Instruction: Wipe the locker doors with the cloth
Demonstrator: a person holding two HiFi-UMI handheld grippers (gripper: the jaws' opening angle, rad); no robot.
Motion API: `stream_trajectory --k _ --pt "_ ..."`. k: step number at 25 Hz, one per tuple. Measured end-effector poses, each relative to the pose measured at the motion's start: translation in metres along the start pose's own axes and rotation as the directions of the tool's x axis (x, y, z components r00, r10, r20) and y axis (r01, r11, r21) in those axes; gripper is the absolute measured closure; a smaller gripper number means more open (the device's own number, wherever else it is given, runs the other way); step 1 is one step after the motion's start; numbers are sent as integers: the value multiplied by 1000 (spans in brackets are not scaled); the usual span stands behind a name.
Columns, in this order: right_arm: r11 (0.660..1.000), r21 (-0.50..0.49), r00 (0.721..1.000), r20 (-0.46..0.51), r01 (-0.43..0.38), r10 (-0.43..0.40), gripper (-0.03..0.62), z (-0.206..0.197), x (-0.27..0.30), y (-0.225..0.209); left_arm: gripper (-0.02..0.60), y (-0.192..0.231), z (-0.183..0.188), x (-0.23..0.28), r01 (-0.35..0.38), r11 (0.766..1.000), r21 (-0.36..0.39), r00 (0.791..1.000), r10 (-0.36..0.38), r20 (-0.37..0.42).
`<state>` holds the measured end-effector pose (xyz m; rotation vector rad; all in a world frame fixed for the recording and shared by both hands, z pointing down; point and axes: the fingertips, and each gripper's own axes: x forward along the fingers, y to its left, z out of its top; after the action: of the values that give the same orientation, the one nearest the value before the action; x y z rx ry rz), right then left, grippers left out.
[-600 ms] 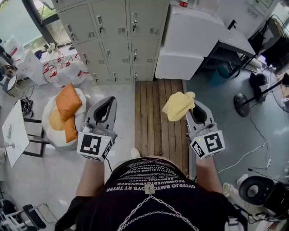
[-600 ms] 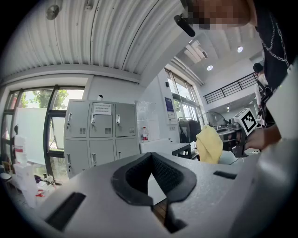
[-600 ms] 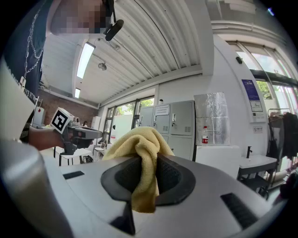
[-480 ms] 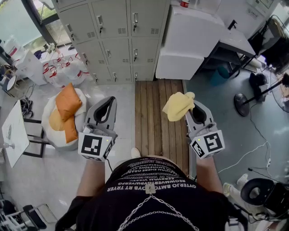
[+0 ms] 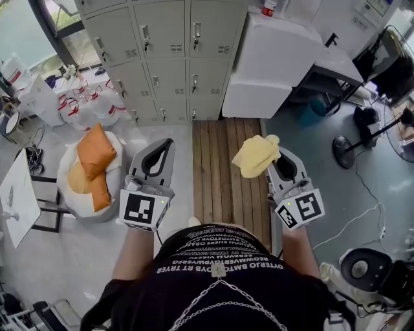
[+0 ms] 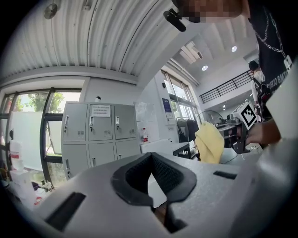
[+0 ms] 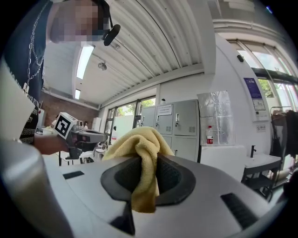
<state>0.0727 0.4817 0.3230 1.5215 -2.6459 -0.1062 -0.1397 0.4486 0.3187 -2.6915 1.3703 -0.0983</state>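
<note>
The right tool (image 5: 274, 155) is clamped on the cloth (image 5: 255, 155). In the right gripper view a yellow fold runs down between the two dark pads, which press on it from both sides. The rest bunches up above the tips and hangs a little toward the person's left.

The left tool (image 5: 165, 145) is empty. In the left gripper view its pads meet at the tips, and behind them is a narrow gap through which only the room shows.

Both tools are held out in front of the person at about the same height, well apart, and both point toward the lockers (image 5: 162, 58). Neither tool touches the lockers, and nor does the cloth.

The lockers stand at the far edge of the floor, grey, with their doors closed. The cloth hangs in the air over the right side of the wooden strip (image 5: 223, 174), which runs from the lockers back to the person. The left tool is over the pale floor just left of that strip.

A white cabinet (image 5: 272, 64) stands just right of the lockers, with a red-capped bottle (image 5: 268, 8) on top. Orange cushions (image 5: 96, 155) lie on a white beanbag (image 5: 65, 178) near the floor's left edge.
</note>
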Motion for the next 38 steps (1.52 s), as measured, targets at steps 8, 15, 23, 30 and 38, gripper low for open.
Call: stream_trajectory --k 8,15,23,30,38 --pt "1000 9 999 -40 17 -17 530 -10 10 13 577 14 -13 6 44 997 -55 999 -44 1" --pt "999 34 999 -39 -6 7 530 -10 19 17 577 11 -33 19 88 993 -78 995 -91 -35" --pt "996 84 999 -44 0 4 530 -24 34 -6 577 15 -39 46 95 994 -62 994 -98 -54" --pt "992 121 999 -29 -30 34 530 -38 68 -32 578 23 -47 79 93 995 -28 992 -95 -84" --pt "986 145 996 -39 -79 86 530 -49 114 -66 577 39 -60 126 76 995 -61 990 -82 -115"
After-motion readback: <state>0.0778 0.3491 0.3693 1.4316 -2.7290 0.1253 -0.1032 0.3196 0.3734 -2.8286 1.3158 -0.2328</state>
